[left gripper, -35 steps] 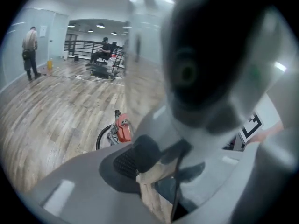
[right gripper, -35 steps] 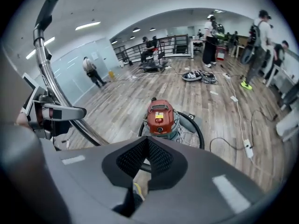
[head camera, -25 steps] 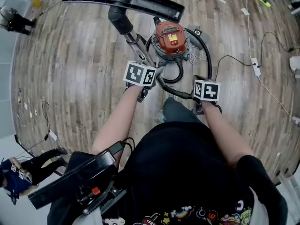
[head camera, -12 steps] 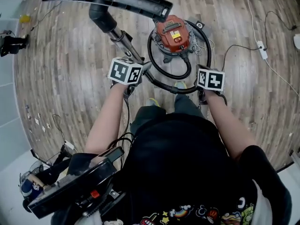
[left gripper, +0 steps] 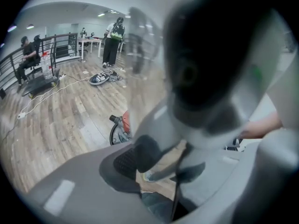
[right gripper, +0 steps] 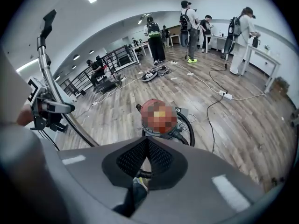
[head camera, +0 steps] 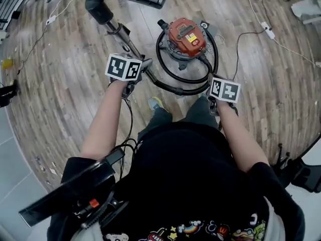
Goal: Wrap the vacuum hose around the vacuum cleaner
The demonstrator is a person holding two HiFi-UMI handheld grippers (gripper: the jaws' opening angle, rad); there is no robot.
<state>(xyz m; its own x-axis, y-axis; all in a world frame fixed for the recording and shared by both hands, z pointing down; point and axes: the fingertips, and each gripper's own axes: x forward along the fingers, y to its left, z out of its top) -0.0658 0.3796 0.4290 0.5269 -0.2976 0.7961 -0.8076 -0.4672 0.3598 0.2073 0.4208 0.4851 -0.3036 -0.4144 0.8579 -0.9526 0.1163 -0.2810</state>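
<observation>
The left gripper (head camera: pixel 142 68) clamps the wand (head camera: pixel 118 32) and the right gripper (head camera: pixel 211 91) pinches the hose (head camera: pixel 175 88), apparently keeping its loop open round the vacuum (head camera: pixel 186 35) on the floor (head camera: pixel 70 89) for tightening.

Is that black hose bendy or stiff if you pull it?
Probably bendy: the hose already curves in a loop round the vacuum. Its ribs, pinched in the right gripper, should stop it slipping. The straight wand in the left gripper looks stiff, so it likely won't bend along.
</observation>
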